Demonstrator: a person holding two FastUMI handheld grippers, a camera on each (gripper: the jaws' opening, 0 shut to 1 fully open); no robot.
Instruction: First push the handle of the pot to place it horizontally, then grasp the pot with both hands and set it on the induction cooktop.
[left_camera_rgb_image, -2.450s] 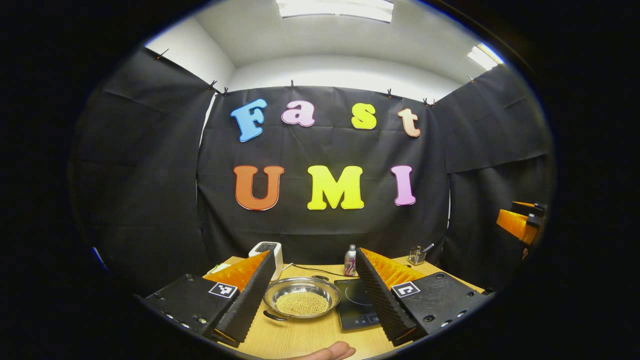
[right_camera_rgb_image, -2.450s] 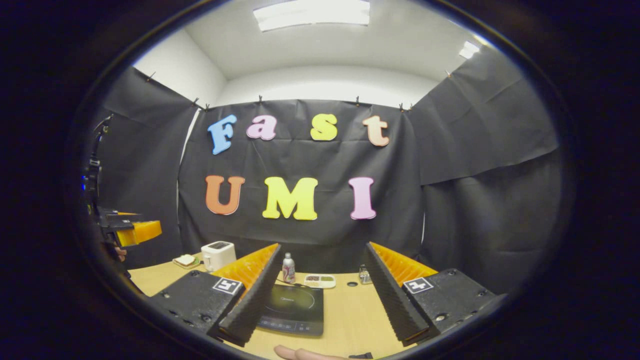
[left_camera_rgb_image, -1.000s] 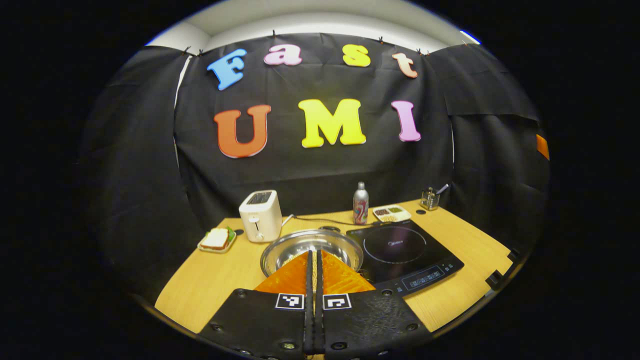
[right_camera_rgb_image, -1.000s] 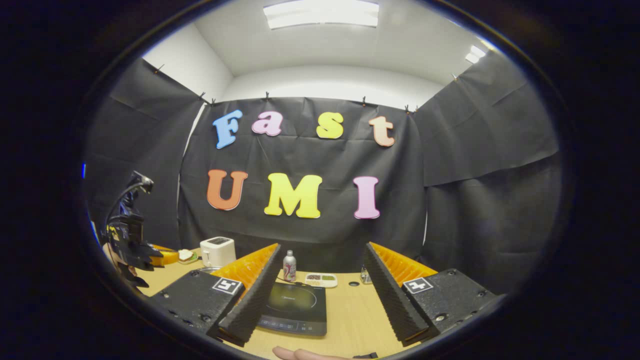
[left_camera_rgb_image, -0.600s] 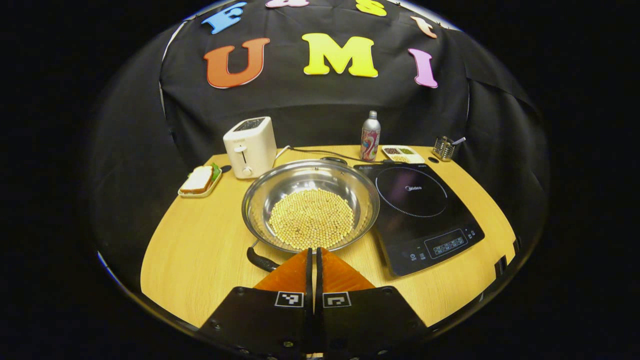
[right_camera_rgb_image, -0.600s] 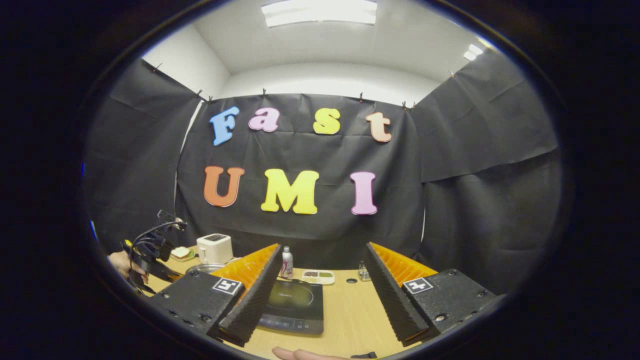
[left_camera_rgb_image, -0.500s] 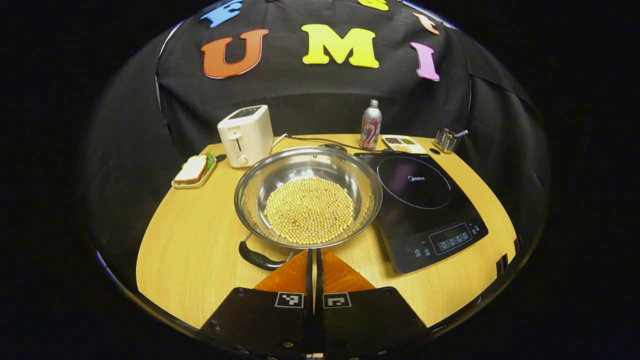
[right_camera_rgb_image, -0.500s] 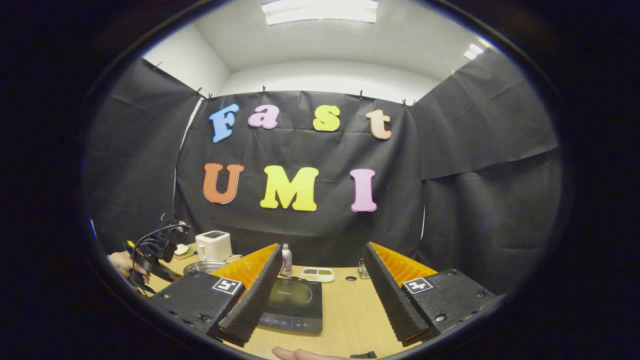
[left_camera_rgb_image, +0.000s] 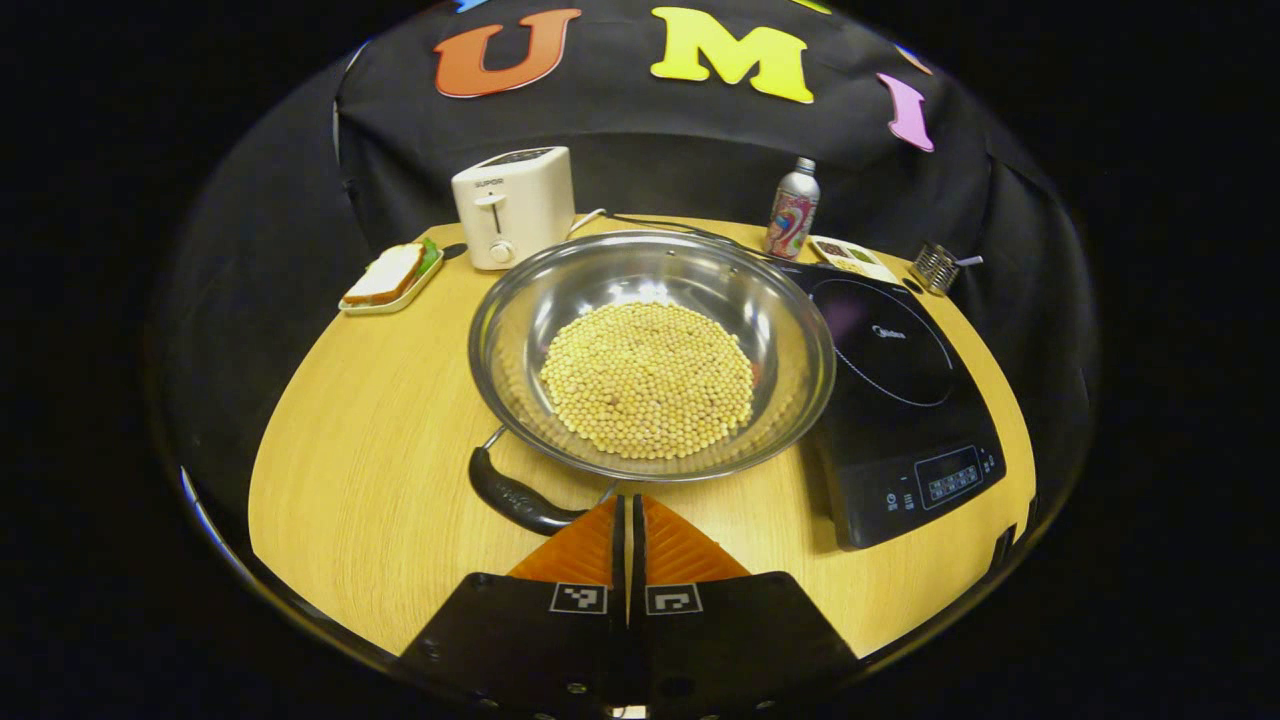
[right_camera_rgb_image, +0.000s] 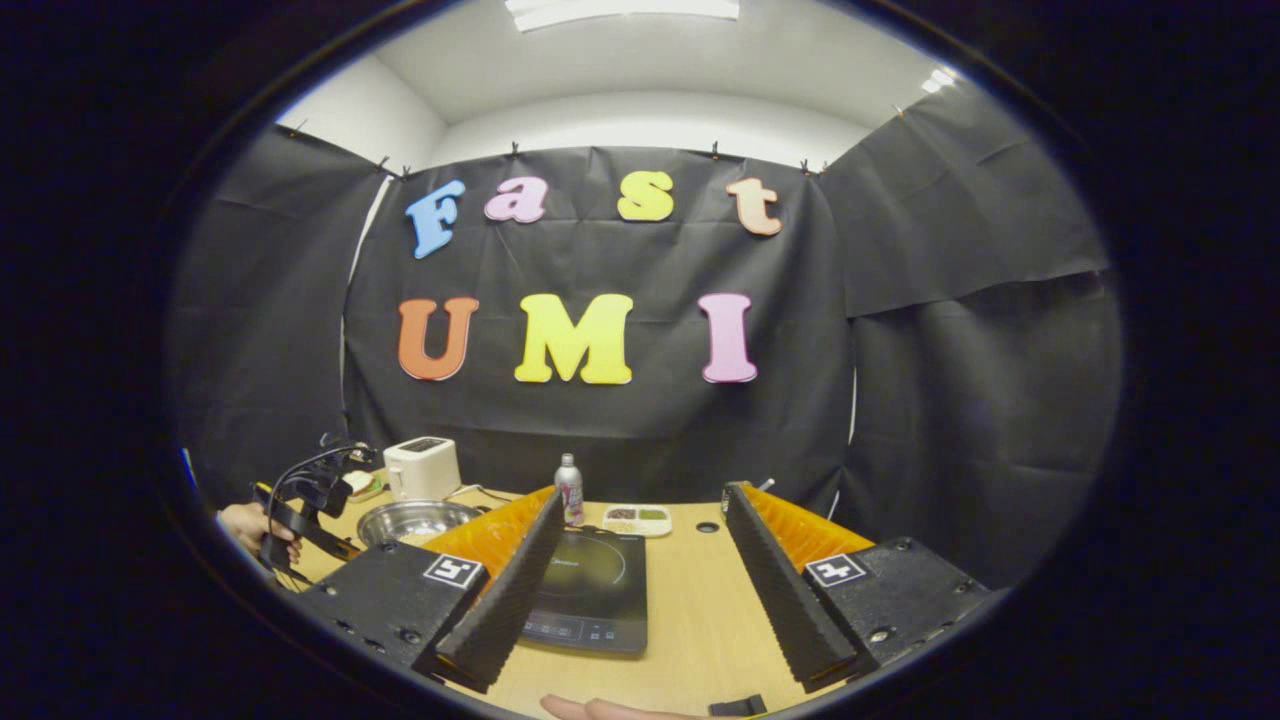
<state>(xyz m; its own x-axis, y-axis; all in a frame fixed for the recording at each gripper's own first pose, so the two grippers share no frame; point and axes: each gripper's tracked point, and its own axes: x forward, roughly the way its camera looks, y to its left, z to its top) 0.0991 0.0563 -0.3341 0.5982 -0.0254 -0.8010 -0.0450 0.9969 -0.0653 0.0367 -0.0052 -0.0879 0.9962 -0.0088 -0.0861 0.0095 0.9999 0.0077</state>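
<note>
left claw (left_camera_rgb_image: 630, 510): fingers pressed together, empty, now dropped in close at near handle (left_camera_rgb_image: 515, 497) | pot (left_camera_rgb_image: 650, 350): on surface, left of cooktop (left_camera_rgb_image: 900, 385) | right claw (right_camera_rgb_image: 640, 565): wide open, empty, hovering | push imminent, lift pending

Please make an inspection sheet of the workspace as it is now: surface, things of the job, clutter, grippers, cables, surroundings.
Surface: wooden table, round-edged.
Job's things: steel pot holding pale beans, beside the induction cooktop, not on it; its black handle points toward the camera.
Clutter: toaster, sandwich on a tray, bottle, snack tray, small metal holder.
Grippers: left gripper fingers closed together, tips near the handle; right gripper open over the table.
Cables: one runs behind the pot.
Surroundings: black cloth walls.
</note>
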